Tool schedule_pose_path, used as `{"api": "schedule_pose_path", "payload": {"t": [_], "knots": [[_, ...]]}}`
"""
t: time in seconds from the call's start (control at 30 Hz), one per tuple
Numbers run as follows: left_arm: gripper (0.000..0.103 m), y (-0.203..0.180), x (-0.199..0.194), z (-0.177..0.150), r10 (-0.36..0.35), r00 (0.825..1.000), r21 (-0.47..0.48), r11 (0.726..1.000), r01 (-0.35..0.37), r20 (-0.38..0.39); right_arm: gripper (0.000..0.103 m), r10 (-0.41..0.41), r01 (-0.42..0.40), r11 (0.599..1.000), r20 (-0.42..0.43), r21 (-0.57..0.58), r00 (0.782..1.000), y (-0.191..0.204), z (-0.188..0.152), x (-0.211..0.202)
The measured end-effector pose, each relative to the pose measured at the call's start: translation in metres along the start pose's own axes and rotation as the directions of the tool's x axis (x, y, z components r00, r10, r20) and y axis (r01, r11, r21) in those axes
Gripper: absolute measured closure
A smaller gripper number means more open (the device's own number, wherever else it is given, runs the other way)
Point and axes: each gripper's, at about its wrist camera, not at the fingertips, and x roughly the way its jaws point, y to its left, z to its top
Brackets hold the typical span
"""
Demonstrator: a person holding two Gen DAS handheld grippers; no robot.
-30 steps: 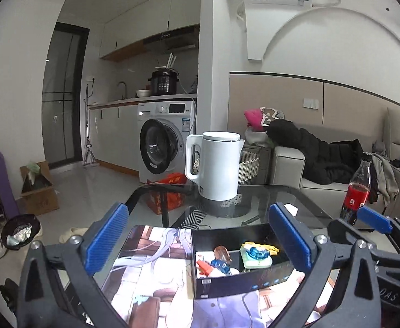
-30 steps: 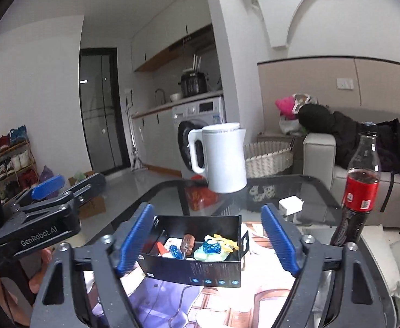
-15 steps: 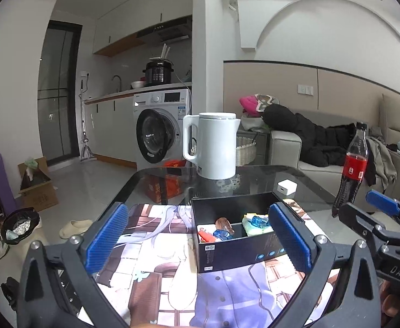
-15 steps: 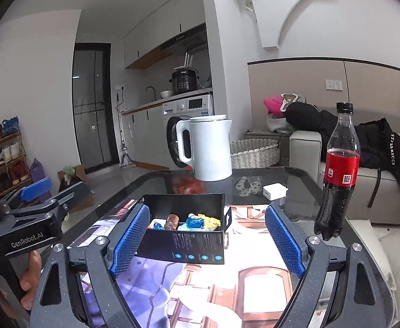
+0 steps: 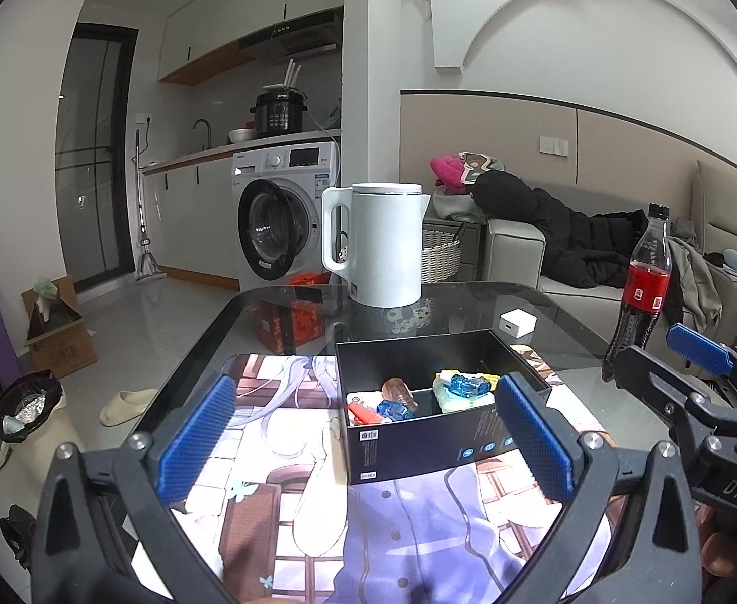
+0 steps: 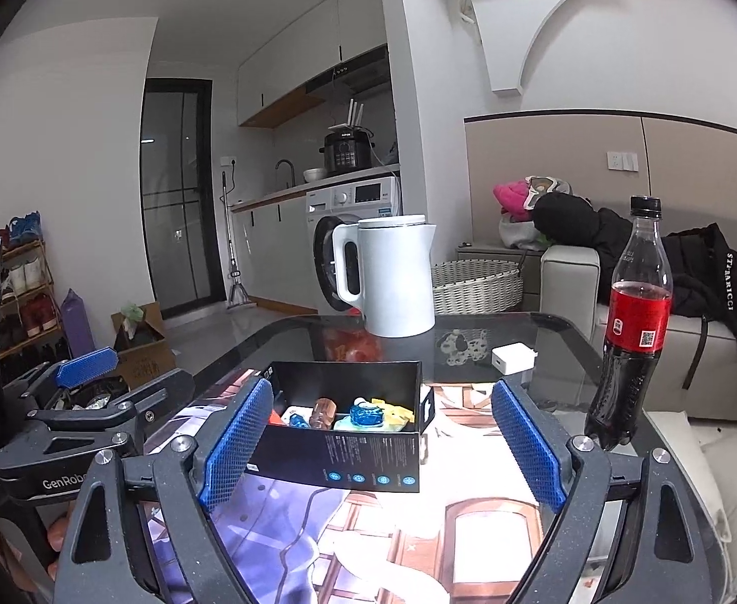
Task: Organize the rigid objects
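Note:
A black open box (image 5: 418, 448) sits on a printed mat on the glass table (image 5: 247, 312). It holds small pieces: a blue toy (image 5: 469, 385), a brown piece (image 5: 398, 392) and a red one (image 5: 360, 412). My left gripper (image 5: 363, 433) is open, with the box just ahead of its blue pads and nothing gripped. My right gripper (image 6: 383, 440) faces the same box (image 6: 348, 463) from the right. Its jaws are opening and do not press on anything. Each gripper shows at the edge of the other's view: right gripper (image 5: 700, 352), left gripper (image 6: 86, 372).
A cola bottle (image 6: 635, 322) stands at the table's right edge. A white kettle (image 6: 393, 277) is at the far side, with a small white charger (image 6: 514, 355) near it. Beyond are a sofa with clothes, a wicker basket and a washing machine.
The left gripper has sunk a little and tipped down, so more of the table shows. The right gripper's jaws have spread slightly wider. The box and bottle have stayed put.

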Motion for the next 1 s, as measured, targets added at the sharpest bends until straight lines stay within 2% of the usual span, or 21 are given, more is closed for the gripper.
{"api": "schedule_pose_path", "payload": {"t": [1.0], "knots": [[0.0,0.0042,0.0002,0.0011,-0.002,1.0,-0.012,1.0,0.002,-0.001,0.013,0.021,-0.021,1.0,-0.012,-0.008,1.0,0.0025,-0.0039,0.0061]]}}
